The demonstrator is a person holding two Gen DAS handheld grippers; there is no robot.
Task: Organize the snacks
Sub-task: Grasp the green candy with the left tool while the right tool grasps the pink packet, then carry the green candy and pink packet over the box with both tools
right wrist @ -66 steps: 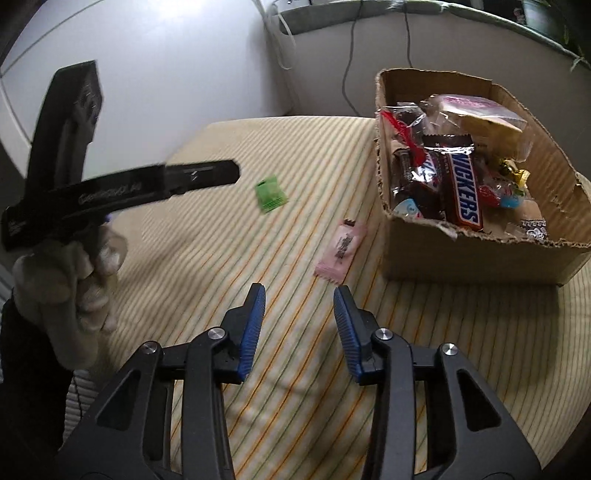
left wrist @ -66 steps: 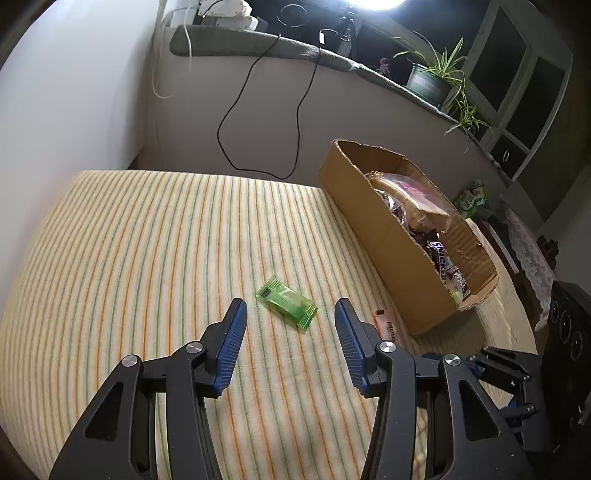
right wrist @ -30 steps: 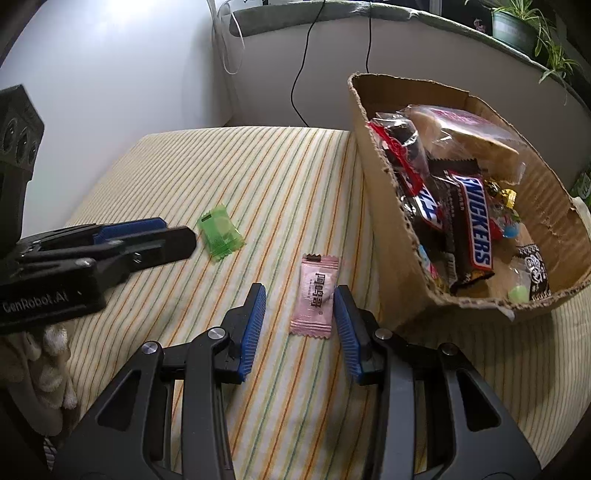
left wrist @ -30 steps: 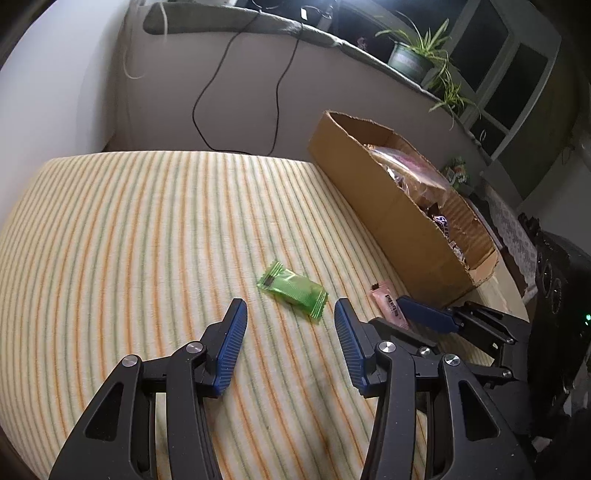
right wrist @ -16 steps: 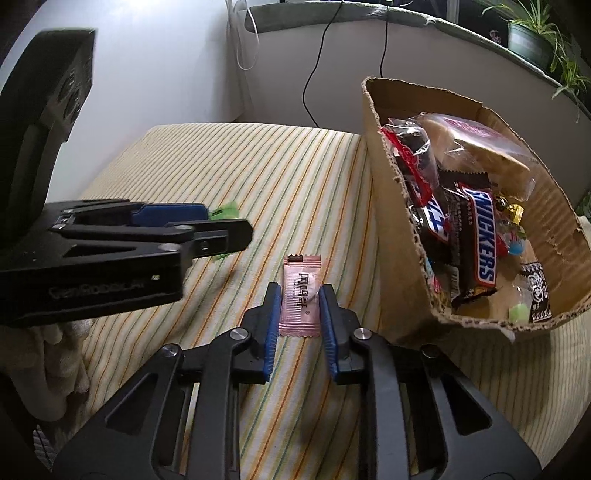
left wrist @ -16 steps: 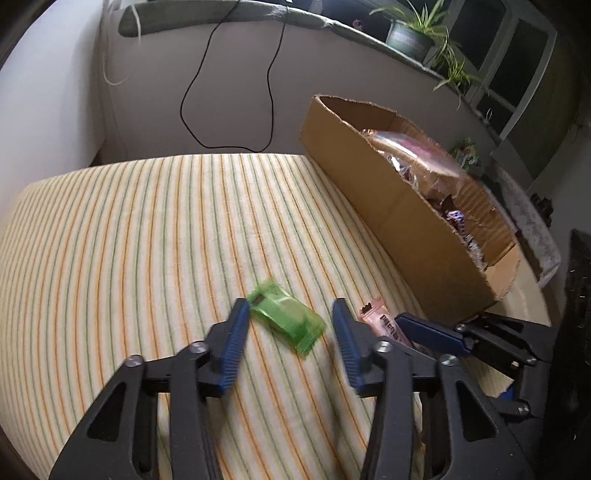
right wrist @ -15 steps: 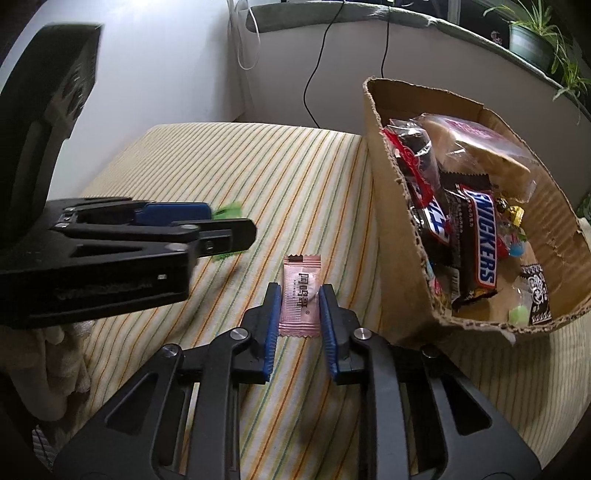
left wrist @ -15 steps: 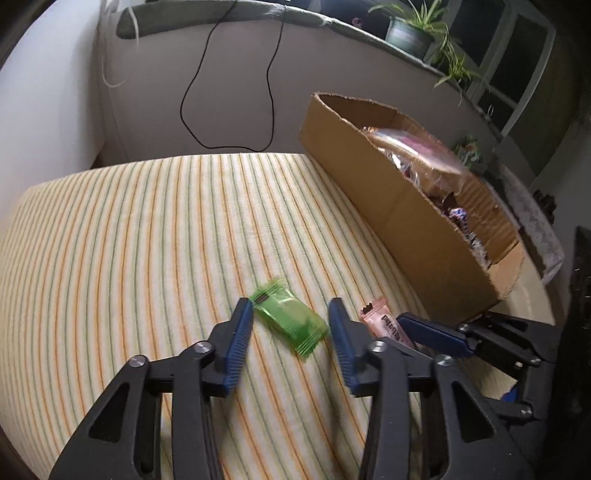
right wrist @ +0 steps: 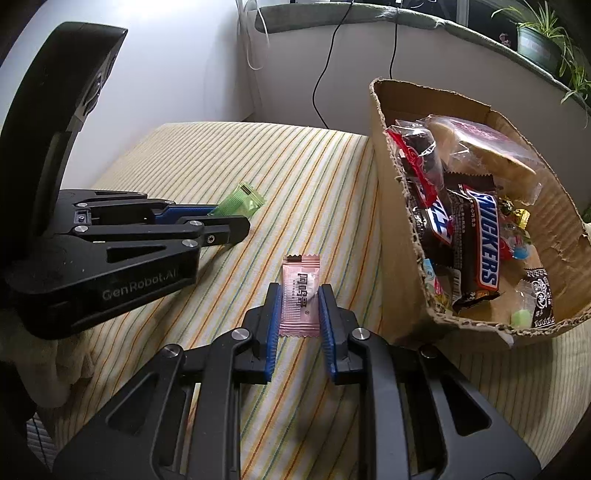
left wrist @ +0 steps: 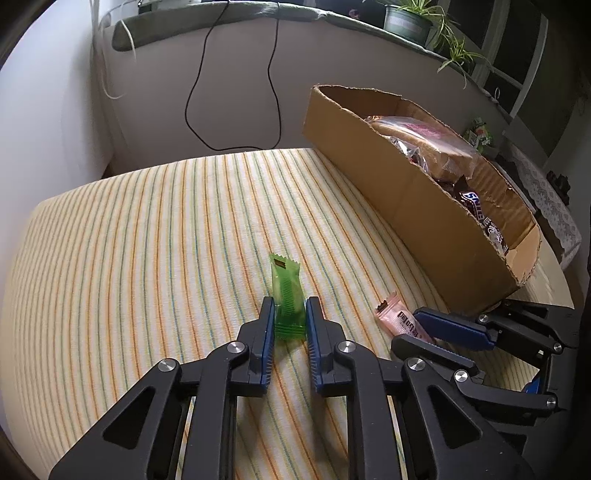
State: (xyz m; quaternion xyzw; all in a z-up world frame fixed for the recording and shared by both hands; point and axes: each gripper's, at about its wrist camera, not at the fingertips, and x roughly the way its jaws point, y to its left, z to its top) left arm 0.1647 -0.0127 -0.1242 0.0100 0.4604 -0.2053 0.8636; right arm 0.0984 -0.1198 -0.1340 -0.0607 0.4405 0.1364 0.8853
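My left gripper [left wrist: 290,306] is shut on a green candy wrapper [left wrist: 286,291], pinching its near half; the wrapper points away from me over the striped cloth [left wrist: 147,236]. My right gripper [right wrist: 300,295] is shut on a pink candy wrapper [right wrist: 300,291] the same way. The left gripper and green wrapper [right wrist: 242,201] also show at the left of the right wrist view. The pink wrapper [left wrist: 397,319] and right gripper's fingers [left wrist: 450,326] show low right in the left wrist view. The cardboard box [right wrist: 393,206] of snacks stands just right of both.
The box holds a Snickers bar [right wrist: 484,240], other wrapped sweets and a clear bag [right wrist: 476,144]. A black cable [left wrist: 273,85] hangs on the wall behind. Potted plants [left wrist: 410,18] stand on the ledge. The striped cloth drops off at the near and left edges.
Both grippers have closed on their candies: the left on the green wrapper, which turned lengthwise between the fingers, the right on the pink one. Both wrappers look slightly lifted.
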